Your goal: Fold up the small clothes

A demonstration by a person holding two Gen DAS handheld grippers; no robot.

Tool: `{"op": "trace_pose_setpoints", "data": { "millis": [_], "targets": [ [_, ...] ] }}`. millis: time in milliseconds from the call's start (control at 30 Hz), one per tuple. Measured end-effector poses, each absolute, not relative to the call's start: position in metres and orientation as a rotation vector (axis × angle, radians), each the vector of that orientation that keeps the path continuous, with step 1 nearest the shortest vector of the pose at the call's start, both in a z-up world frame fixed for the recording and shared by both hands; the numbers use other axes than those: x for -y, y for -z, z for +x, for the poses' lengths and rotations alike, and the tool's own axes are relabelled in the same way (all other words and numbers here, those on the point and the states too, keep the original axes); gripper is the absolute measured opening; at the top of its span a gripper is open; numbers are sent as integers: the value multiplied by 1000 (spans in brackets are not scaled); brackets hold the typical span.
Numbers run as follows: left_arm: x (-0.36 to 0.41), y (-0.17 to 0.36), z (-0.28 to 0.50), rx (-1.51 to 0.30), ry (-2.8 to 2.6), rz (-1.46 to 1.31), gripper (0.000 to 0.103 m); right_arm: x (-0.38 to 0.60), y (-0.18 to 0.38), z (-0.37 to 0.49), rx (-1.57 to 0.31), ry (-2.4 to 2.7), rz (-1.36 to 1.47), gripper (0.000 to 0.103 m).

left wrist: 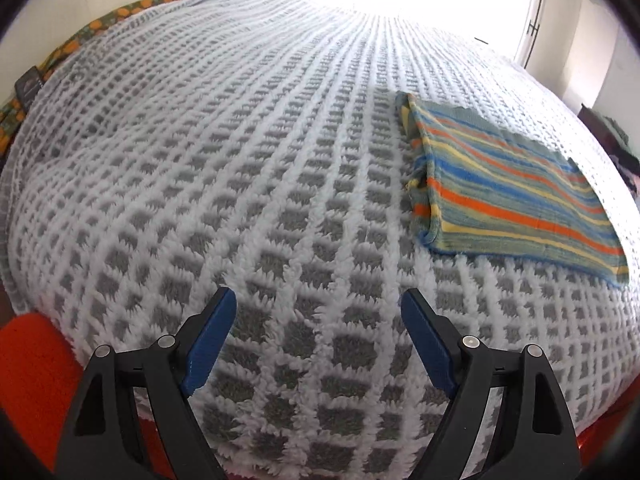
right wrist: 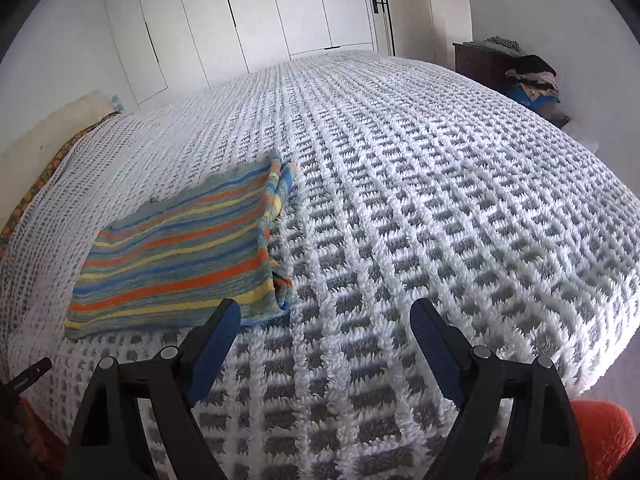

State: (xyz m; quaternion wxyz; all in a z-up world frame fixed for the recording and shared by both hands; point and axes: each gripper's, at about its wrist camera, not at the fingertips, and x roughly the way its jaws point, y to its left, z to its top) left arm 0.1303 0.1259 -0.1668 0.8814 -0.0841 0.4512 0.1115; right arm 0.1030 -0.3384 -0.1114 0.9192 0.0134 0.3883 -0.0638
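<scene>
left gripper [left wrist: 318,304]: closest thing in the left wrist view, blue pads spread wide, nothing between them, hanging over the fuzzy blanket near its front edge
right gripper [right wrist: 326,316]: same deal in the right wrist view, jaws wide apart and empty, its left pad just overlaps the cloth's near corner in the picture, can't tell if it touches
striped cloth [left wrist: 516,188]: already folded into a flat rectangle, orange, yellow, blue and grey-green stripes, lying on the blanket towards its front edge, between the two grippers, clear of both jaws. one short end shows the stacked layers a bit uneven [right wrist: 276,216]
blanket [left wrist: 240,160]: white and grey waffle check, covers the whole bed, a floral sheet [left wrist: 120,12] peeks out along the far left edge
background: white wardrobe doors [right wrist: 240,20] behind the bed, dark dresser [right wrist: 480,60] with a pile of clothes [right wrist: 532,76] past the far right corner
orange stuff: something fuzzy and orange [left wrist: 36,380] just off the front edge, can't tell what it is
</scene>
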Motion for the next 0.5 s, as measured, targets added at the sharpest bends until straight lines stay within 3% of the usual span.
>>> {"op": "trace_pose_setpoints", "data": {
  "millis": [500],
  "targets": [
    [-135, 162, 113, -878, -289, -172, 86, 340, 118, 99, -808, 154, 41, 88]
  ]
}}
